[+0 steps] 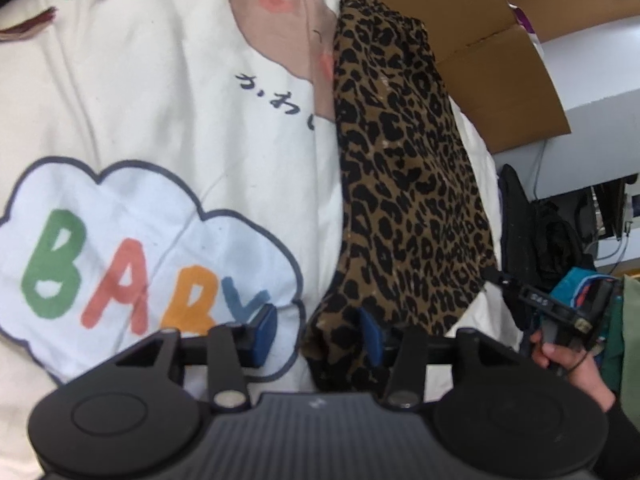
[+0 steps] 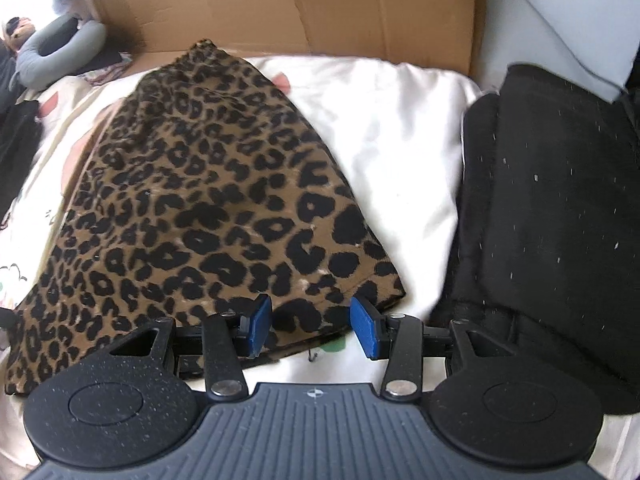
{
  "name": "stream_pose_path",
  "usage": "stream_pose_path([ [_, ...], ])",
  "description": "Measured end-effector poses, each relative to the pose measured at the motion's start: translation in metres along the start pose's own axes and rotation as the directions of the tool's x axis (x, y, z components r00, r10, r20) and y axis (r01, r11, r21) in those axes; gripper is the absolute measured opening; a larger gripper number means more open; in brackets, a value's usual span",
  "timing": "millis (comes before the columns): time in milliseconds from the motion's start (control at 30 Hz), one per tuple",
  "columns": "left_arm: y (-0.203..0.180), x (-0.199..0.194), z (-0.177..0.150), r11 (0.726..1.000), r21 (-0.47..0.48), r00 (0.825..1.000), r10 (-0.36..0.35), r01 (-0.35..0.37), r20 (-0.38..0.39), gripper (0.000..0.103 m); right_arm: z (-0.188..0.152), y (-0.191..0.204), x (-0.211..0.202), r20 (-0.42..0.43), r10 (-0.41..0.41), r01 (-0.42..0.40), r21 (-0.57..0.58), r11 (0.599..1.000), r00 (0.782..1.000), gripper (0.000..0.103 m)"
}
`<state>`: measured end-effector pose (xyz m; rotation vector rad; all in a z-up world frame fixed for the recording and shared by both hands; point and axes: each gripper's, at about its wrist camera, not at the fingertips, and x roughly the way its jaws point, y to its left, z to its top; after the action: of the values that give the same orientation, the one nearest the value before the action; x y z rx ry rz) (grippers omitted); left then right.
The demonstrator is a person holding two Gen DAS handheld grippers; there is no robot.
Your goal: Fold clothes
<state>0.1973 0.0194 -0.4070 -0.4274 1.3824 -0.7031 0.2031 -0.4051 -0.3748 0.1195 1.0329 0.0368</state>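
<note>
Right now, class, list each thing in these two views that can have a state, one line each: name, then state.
leopard-print garment: folded, lying flat on the printed sheet
printed sheet: spread out, slightly creased
black garment: folded, lying to the right
cardboard box: flaps open
left gripper: open, holding nothing
right gripper: open, over the leopard-print garment's near edge

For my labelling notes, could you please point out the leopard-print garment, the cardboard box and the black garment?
leopard-print garment (image 2: 200,200): right wrist view, middle of the patterned cloth.
cardboard box (image 2: 320,4): right wrist view, brown flap.
black garment (image 2: 560,200): right wrist view, flat top.
</note>
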Motion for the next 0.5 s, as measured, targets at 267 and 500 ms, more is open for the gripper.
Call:
stream_pose_path([
  [267,0.006,-0.009,-0.005,0.995,-0.062,0.997,-0.073,0.073,0.004,0.009,-0.006,-0.001,0.005,-0.014,0.006,-0.006,0.003,1.000,1.000,0.050],
  [500,0.011,0.000,-0.005,0.995,-0.072,0.997,-0.069,0.067,-0.022,0.029,-0.008,-0.001,0.006,-0.018,0.008,-0.008,0.013,1.000,1.000,0.050],
])
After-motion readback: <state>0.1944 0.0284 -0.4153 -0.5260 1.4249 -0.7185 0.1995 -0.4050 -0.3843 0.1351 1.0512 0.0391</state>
